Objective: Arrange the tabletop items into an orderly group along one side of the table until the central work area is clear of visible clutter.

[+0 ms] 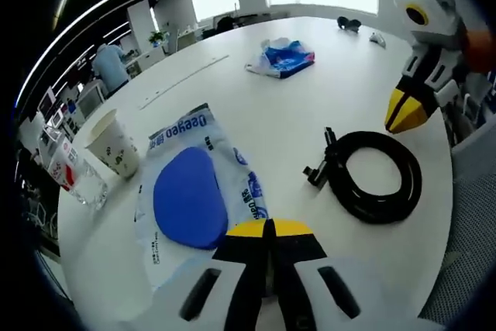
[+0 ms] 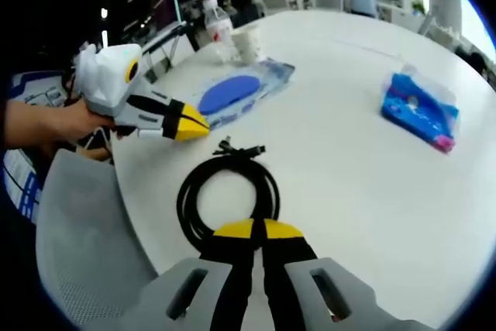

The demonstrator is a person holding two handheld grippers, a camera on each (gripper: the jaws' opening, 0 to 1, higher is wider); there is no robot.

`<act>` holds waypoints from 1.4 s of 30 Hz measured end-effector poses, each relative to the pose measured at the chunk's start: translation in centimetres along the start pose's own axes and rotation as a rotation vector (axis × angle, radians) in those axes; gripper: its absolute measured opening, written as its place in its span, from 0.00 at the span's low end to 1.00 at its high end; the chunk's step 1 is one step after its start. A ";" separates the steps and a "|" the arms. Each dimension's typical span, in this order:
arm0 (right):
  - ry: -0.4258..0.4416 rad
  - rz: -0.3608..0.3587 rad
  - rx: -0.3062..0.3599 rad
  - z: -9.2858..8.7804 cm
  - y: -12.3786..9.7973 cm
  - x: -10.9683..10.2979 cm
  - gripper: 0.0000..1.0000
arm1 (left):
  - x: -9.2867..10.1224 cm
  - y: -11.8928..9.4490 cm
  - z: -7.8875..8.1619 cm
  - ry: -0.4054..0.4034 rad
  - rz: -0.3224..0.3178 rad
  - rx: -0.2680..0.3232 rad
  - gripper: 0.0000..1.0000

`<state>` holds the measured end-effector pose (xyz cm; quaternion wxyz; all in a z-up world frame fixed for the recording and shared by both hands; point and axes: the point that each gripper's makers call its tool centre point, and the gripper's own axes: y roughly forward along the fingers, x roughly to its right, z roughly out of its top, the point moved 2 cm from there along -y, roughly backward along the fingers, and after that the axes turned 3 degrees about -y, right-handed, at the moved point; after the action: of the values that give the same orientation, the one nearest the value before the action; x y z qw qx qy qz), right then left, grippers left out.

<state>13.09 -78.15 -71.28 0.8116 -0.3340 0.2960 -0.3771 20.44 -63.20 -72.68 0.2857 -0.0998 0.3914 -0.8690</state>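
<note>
The left gripper point(image 1: 267, 226) hangs low over the near edge of the white table point(image 1: 294, 114), its yellow-tipped jaws pressed together with nothing between them; the tips sit just above the lower end of a flat wipes packet point(image 1: 201, 191) with a large blue oval on its face, which suggests this packet is the piece about to be dealt with. The right gripper point(image 2: 258, 230) is likewise clenched on nothing, poised just over the near arc of a coiled black cable point(image 2: 226, 195) whose plug ends stick out on the far side; the coil lies close to the table edge, beside a grey chair point(image 2: 85, 230). Past the wipes packet a paper cup point(image 1: 115, 143) and a clear water bottle point(image 1: 74, 176) stand side by side near the rim, so that side already reads as the gathering line; a blue plastic-wrapped pack point(image 1: 283, 57) lies well apart toward the middle of the table, and two small dark things point(image 1: 349, 23) rest at the far edge, too small to identify. By my judgement the sorting is barely under way; the cable, the packet and the blue pack need to join the cup and bottle, and either tool must open before it can take anything.
</note>
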 end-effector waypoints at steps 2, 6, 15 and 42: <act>0.002 -0.001 0.003 0.1 0.0 0.0 0.00 | 0.4 -0.2 -0.2 0.004 -0.029 0.000 0.00; 0.004 0.000 0.011 0.4 0.0 0.0 0.00 | 1.2 -0.5 -0.7 0.035 -0.071 -0.004 0.00; 0.001 0.007 0.024 1.2 0.3 -0.3 0.00 | 2.3 -1.6 -1.7 0.078 -0.116 -0.015 0.00; -0.173 -0.008 0.130 8.3 2.5 1.5 0.08 | -0.5 -4.1 -3.5 -0.098 0.119 -0.001 0.26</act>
<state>21.05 -75.50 -68.50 0.8526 -0.3130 0.1982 -0.3685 17.74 -58.51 -72.00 0.3557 -0.1188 0.3826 -0.8444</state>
